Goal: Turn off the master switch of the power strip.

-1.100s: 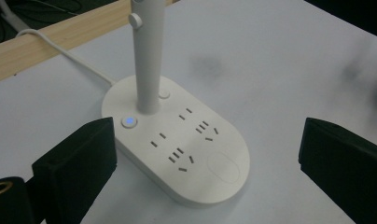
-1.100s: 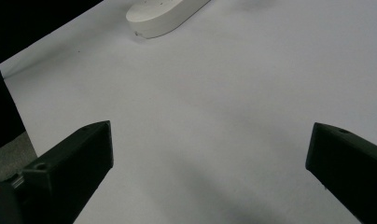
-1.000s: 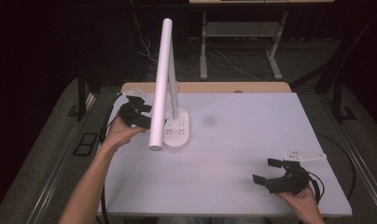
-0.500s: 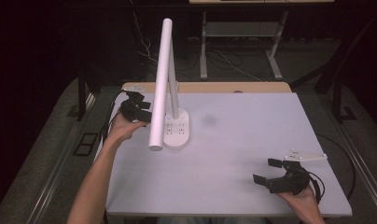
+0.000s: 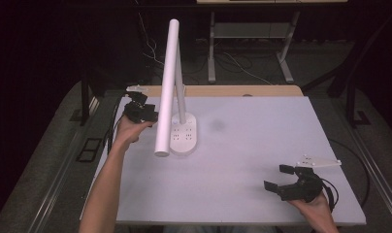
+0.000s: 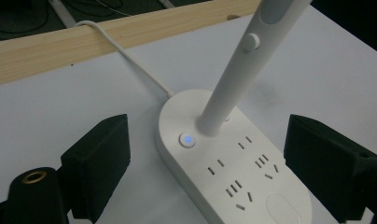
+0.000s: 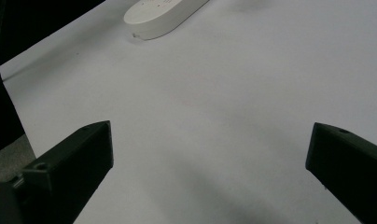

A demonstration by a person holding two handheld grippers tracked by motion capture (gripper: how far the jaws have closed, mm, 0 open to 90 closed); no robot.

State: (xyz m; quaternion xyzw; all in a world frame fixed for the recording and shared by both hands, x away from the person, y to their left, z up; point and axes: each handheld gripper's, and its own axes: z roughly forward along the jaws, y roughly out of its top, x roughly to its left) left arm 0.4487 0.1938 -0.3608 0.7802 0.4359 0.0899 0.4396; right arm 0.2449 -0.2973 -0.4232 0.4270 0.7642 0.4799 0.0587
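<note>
1. The left gripper (image 5: 144, 112) has moved in toward the desk lamp (image 5: 171, 82) since a second ago, coming from the table's left edge up to the lamp's base (image 6: 233, 168).
2. Its jaws have just been closing a little, yet they stand wide, with nothing pressed between them; in the left gripper view the base and the lower stem (image 6: 233, 79) lie ahead of it, between the two jaws but clear of both.
3. The lit power button (image 6: 187, 139) sits just ahead of the left gripper, nearer its left jaw, at the foot of the stem.
4. Judged from this approach, the work in hand is reaching for the lamp, perhaps the button or the stem; which one I cannot tell.
5. The right gripper (image 5: 287, 185) rests far to the other side, jaws wide and empty, with the base well ahead of it across the bare table (image 7: 214, 116).
</note>
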